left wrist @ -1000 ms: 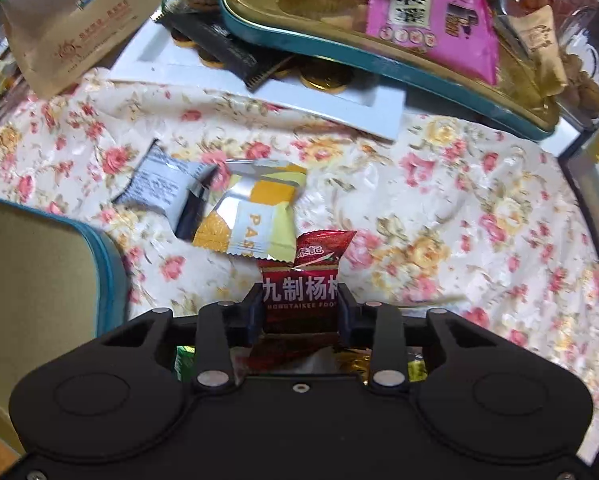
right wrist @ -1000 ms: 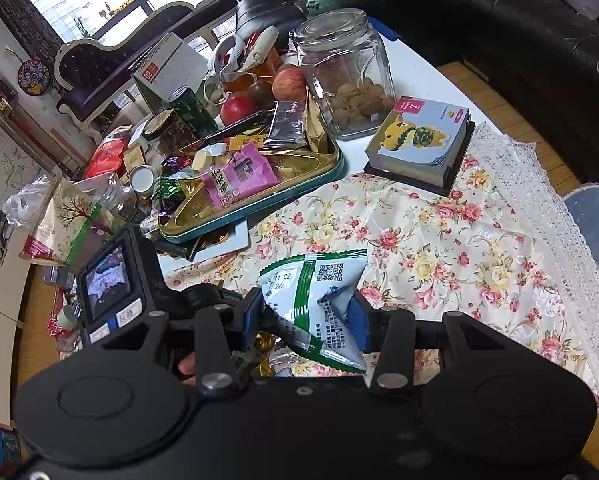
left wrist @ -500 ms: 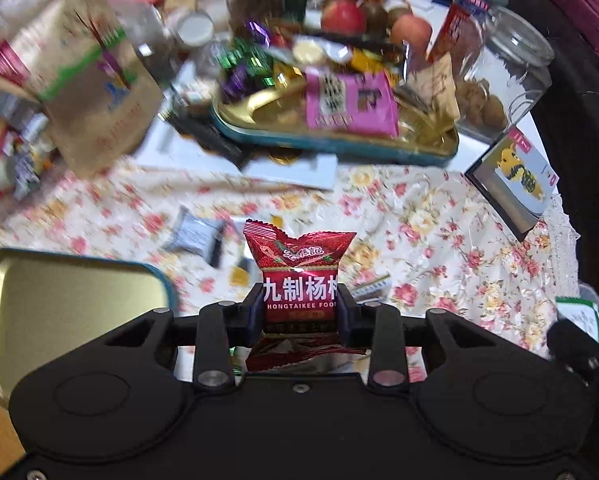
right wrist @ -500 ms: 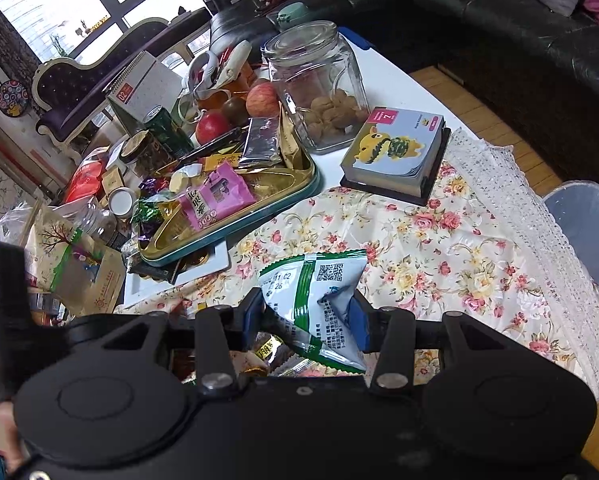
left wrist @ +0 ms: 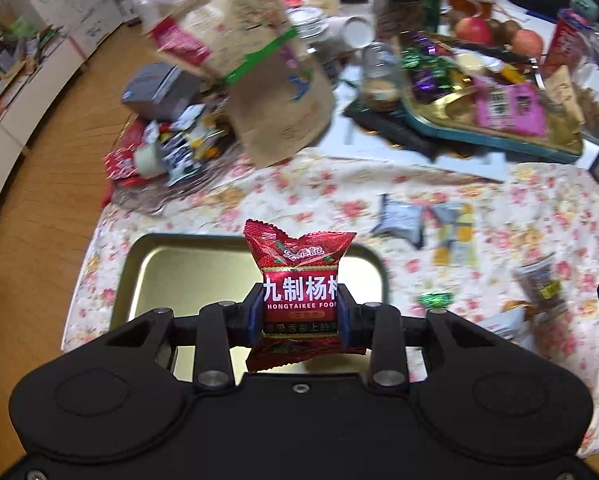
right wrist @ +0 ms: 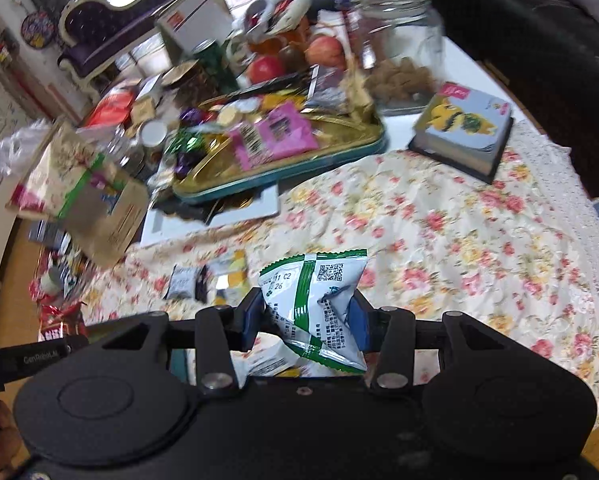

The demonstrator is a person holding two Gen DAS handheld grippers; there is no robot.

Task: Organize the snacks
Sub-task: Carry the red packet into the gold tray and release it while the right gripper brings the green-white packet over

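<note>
Above the floral-clothed surface, left gripper fingers clamp the red snack packet; right gripper fingers clamp the green-white packet. Both judged light, crinkly, slippery; mid-body hold suits.

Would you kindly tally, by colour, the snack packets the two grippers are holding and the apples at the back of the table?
Red packet, in the left gripper: 1
Green-and-white packet, in the right gripper: 1
Red apples: 2
Total: 4
</note>
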